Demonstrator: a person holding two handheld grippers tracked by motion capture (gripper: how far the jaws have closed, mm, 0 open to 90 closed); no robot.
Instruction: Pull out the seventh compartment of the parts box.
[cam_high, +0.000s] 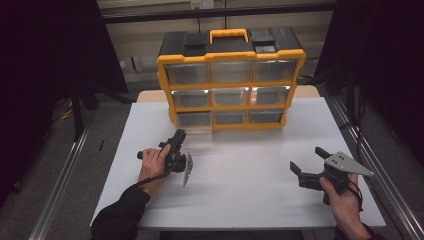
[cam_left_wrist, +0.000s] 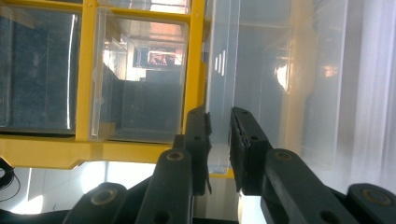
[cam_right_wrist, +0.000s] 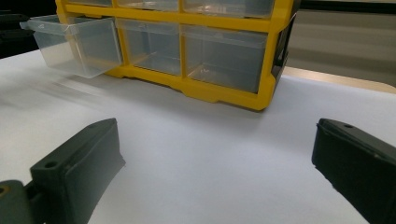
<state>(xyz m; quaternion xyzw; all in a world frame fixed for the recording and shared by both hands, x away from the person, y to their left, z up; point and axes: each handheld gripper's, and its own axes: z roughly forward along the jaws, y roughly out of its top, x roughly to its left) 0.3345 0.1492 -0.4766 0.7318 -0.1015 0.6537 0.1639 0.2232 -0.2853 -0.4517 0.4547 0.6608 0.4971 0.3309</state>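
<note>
- At the back of the white bench (cam_high: 250, 165) stands a yellow-and-black cabinet (cam_high: 231, 56) with three rows of clear drawers and a yellow handle on top.
- Bottom-left drawer (cam_right_wrist: 74, 44) is pulled partway out of its slot, its front end hanging over the bench; the other drawers sit flush.
- Left tool (cam_left_wrist: 219, 126) is clenched on the front lip of that clear drawer: in the left gripper view the thin plastic edge runs between the two black jaws, which stand close together on it.
- In the high view the left tool (cam_high: 177, 137) is just in front of the cabinet's lower-left corner, with the left hand (cam_high: 151, 162) behind it.
- Right tool (cam_high: 307, 160) is released, jaws spread wide, nothing between them; it is held low over the right front part of the bench, well apart from the cabinet.
- Right hand (cam_high: 342, 197) holds it near the bench's right front edge.
</note>
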